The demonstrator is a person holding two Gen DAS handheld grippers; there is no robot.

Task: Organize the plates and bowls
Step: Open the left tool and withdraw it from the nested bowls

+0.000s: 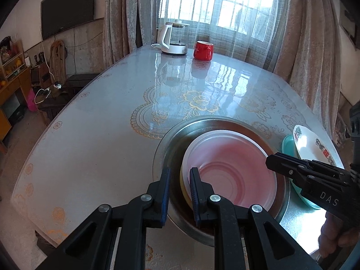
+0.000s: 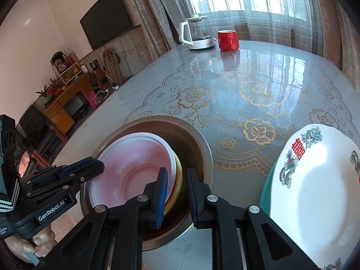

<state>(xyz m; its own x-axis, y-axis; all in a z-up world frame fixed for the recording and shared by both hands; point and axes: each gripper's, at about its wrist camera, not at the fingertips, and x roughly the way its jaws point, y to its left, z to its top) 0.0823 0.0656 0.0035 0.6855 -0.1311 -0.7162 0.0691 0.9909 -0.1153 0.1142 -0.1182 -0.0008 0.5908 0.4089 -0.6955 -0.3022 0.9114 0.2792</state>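
Note:
A pink-white bowl point(image 1: 229, 157) point(image 2: 135, 162) sits nested in a yellow bowl point(image 2: 178, 180), and both lie inside a steel basin point(image 1: 166, 144) point(image 2: 202, 144). My left gripper point(image 1: 180, 193) point(image 2: 99, 165) straddles the near left rim of the nested bowls, one finger inside the pink bowl and one outside, jaws nearly together on the rim. My right gripper point(image 2: 177, 191) point(image 1: 270, 160) clamps the opposite rim the same way. To the right, a white plate point(image 1: 315, 144) point(image 2: 315, 191) with dragon prints and a red character rests tilted on a teal dish point(image 1: 288, 146) point(image 2: 267, 189).
A white-and-glass kettle point(image 1: 173, 38) point(image 2: 198, 36) and a red mug point(image 1: 203, 50) point(image 2: 228, 40) stand at the table's far edge by the curtained window. The glossy flowered tabletop point(image 1: 101, 135) drops off on the left to the floor and low furniture. Bare fingers point(image 2: 40, 245) hold the left gripper's handle.

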